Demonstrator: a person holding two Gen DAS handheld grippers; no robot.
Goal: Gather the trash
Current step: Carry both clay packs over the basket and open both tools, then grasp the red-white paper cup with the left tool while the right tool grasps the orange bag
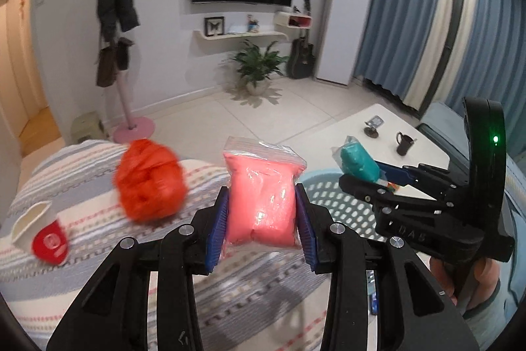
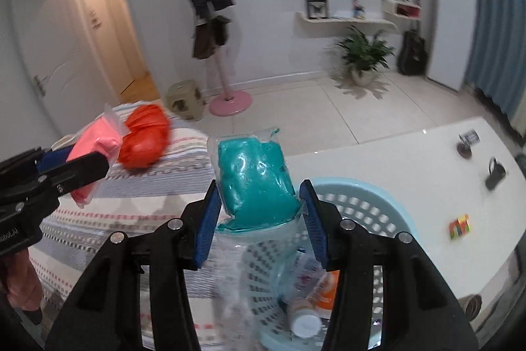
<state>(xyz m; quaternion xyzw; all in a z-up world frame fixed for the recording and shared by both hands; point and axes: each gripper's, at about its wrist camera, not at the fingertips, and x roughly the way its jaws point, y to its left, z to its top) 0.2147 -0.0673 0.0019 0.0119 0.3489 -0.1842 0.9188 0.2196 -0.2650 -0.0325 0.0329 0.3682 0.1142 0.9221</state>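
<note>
The left gripper (image 1: 261, 213) has its blue ribbed jaws clenched on a soft pink bag (image 1: 261, 203) of clear plastic, left of the perforated pale-blue basket (image 2: 371, 209), above whose rim the right gripper (image 2: 259, 213) grasps a lumpy teal bag (image 2: 256, 183).

The basket (image 2: 378, 196) sat between the bed (image 2: 157, 186) on the left and the table (image 2: 394, 160) on the right. A bottle (image 2: 305, 314) lay in the basket. A cup (image 1: 405, 143) stood far on the table.
</note>
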